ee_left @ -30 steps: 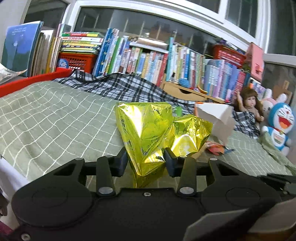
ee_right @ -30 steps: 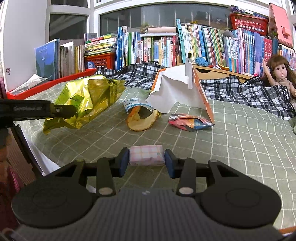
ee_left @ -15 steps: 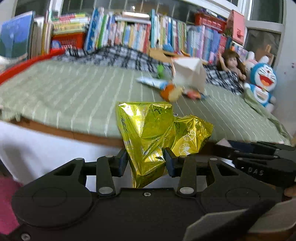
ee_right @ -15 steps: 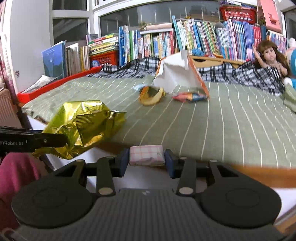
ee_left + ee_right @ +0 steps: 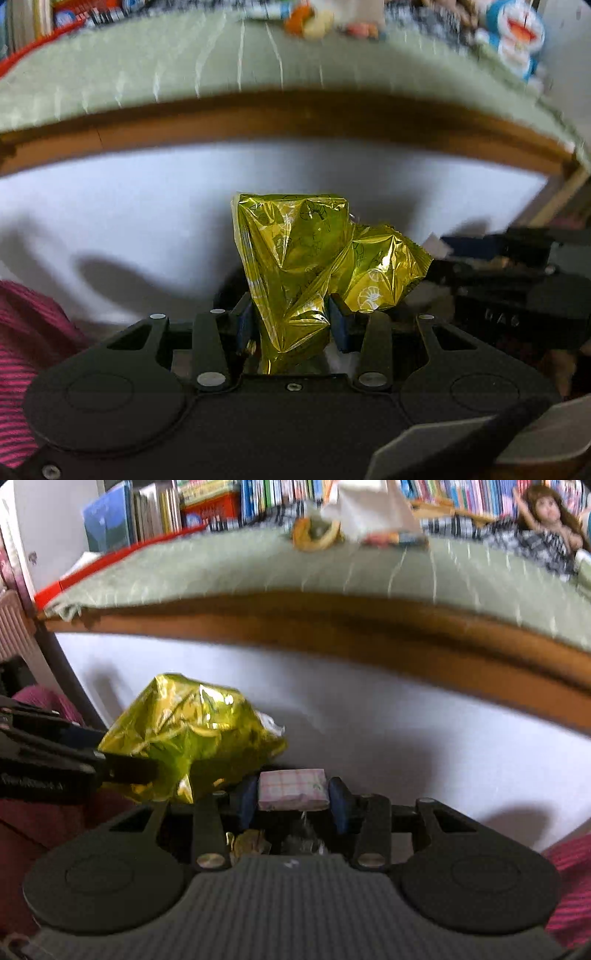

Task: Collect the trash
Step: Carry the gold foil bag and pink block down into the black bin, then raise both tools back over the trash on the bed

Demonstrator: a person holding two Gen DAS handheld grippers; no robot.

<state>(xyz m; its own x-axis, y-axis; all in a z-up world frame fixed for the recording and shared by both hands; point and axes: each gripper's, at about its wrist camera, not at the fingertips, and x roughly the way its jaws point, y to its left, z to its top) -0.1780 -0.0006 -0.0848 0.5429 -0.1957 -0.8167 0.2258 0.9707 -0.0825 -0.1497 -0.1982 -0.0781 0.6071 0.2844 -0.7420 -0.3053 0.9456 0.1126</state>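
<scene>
My left gripper (image 5: 291, 325) is shut on a crumpled gold foil snack bag (image 5: 306, 266), held below the bed's edge in front of the white bed side. The same gold bag (image 5: 188, 734) shows at the left of the right wrist view, pinched by the left gripper (image 5: 122, 766). My right gripper (image 5: 293, 805) is shut on a small pink checked tissue packet (image 5: 291, 789). In the left wrist view the right gripper's dark body (image 5: 517, 288) sits at the right. More litter, a yellow wrapper (image 5: 316, 535), white paper (image 5: 365, 506) and a colourful packet (image 5: 395, 539), lies on the bed above.
The green checked bed cover (image 5: 240, 565) and brown wooden rail (image 5: 332, 624) arch overhead, with a white panel (image 5: 369, 731) below. Books (image 5: 147, 513) line the back, a doll (image 5: 550, 513) sits at the right. Pink striped fabric (image 5: 26, 343) shows low at the sides.
Both grippers have dropped from bed level to below the mattress edge, still holding their items. The bed top and its litter have slid to the top of both views.
</scene>
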